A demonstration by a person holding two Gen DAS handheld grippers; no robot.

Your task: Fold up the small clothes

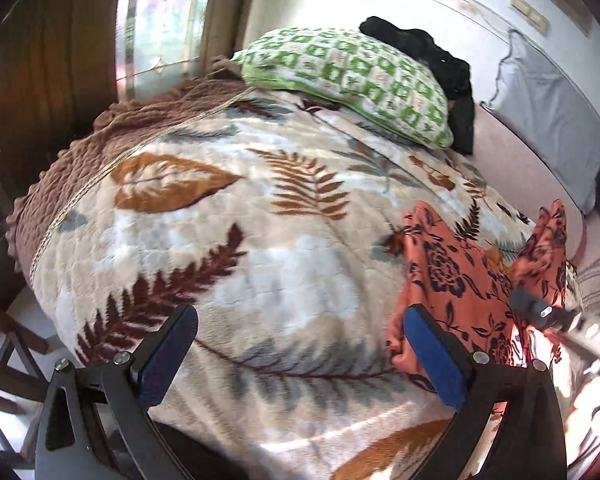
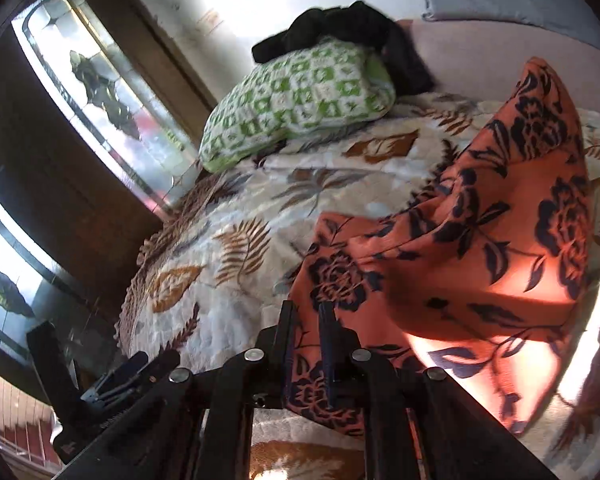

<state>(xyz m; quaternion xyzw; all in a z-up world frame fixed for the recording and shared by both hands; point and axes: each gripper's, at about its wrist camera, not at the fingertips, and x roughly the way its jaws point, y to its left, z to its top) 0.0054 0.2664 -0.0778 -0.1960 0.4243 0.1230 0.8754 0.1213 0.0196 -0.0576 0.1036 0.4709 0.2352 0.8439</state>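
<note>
An orange garment with dark floral print point(image 2: 480, 248) lies crumpled on the leaf-patterned blanket point(image 1: 228, 240). It also shows at the right of the left wrist view point(image 1: 460, 280). My right gripper point(image 2: 308, 320) is shut on the garment's near edge and holds it lifted; its tip shows in the left wrist view point(image 1: 536, 308). My left gripper point(image 1: 300, 344) is open and empty over the blanket, with its right finger next to the garment's left edge.
A green-and-white patterned pillow point(image 1: 348, 80) lies at the far side of the bed, with a black garment point(image 1: 432, 60) behind it. A grey-blue pillow point(image 1: 548, 120) leans on the wall at right. A window point(image 1: 160, 20) and wooden frame stand at left.
</note>
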